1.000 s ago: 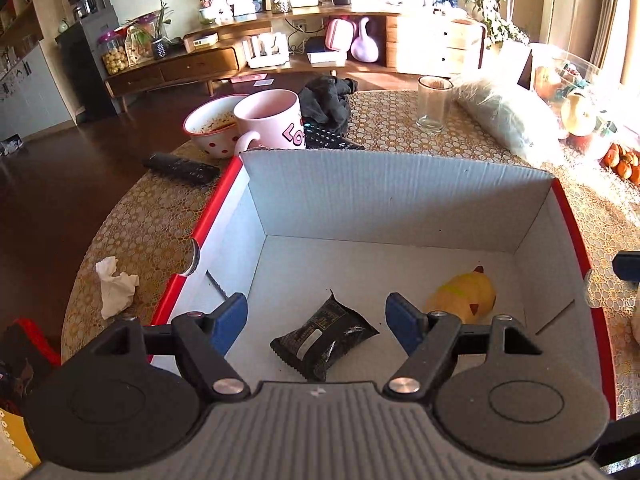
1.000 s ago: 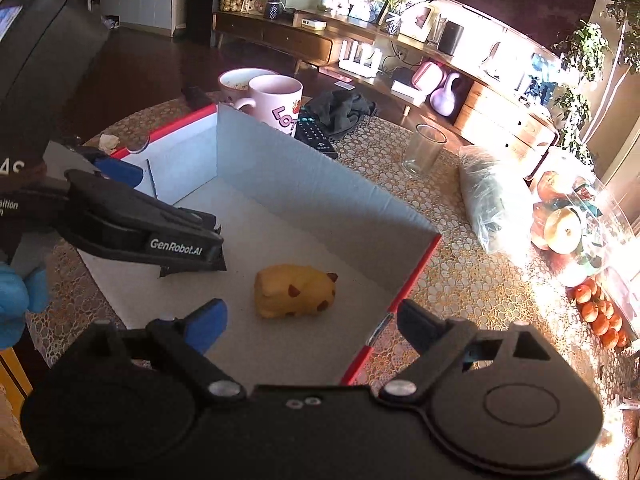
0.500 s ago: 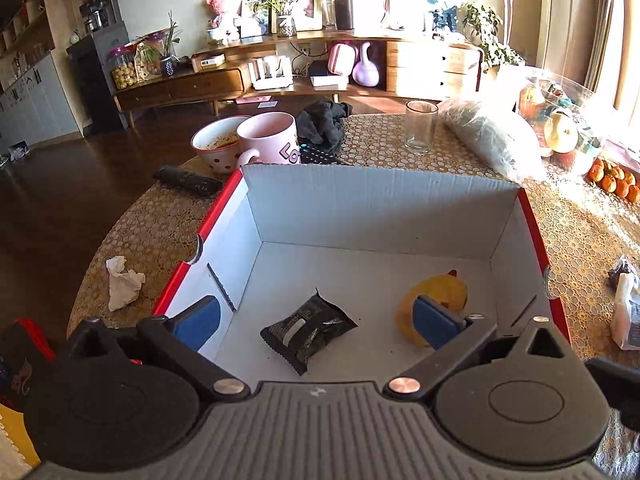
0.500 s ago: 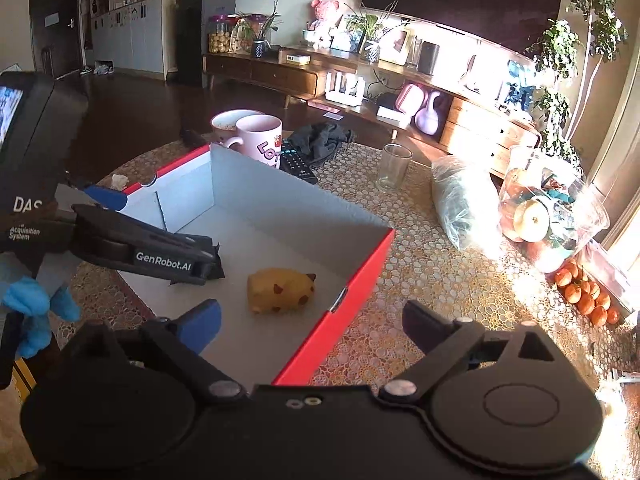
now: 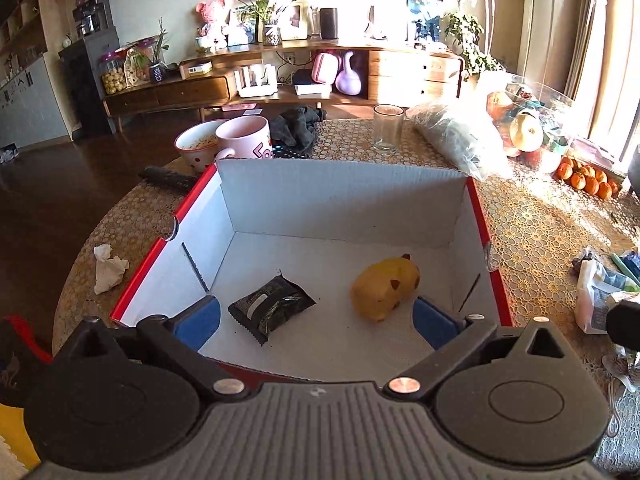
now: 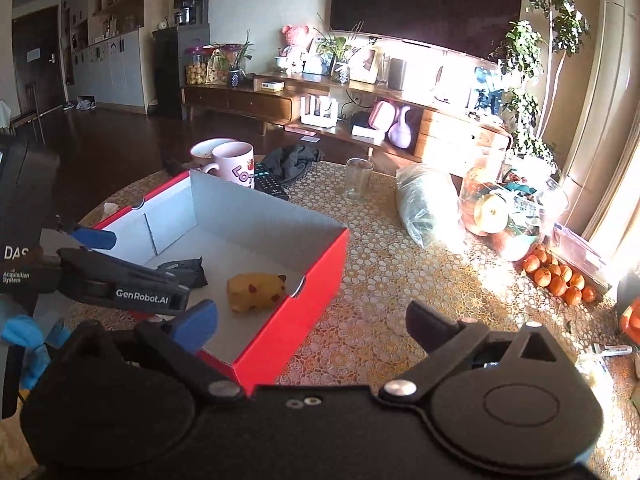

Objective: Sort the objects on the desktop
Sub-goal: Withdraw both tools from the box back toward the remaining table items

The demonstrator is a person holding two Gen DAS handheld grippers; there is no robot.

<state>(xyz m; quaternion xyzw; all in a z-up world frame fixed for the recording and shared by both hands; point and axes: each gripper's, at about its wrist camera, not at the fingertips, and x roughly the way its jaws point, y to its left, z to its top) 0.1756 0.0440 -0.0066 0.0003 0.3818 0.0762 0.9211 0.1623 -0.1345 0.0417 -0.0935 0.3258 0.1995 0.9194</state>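
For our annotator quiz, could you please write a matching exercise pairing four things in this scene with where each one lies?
Things:
1. yellow toy
2. crumpled tissue
3. empty glass
4. oranges

Places:
A. on the table left of the box
B. inside the box, beside the black packet
C. far right, in sunlight
D. on the table beyond the box

Pairs: 1-B, 2-A, 3-D, 4-C

The left gripper [image 5: 316, 316] is matte black with blue finger pads [image 5: 198, 318], silver pivot screws and a ribbed grey body. At frame left in the right-wrist view, white "GenRobot.AI" lettering and a blue glove [image 6: 24, 340]. The right gripper [image 6: 312, 326] looks alike.
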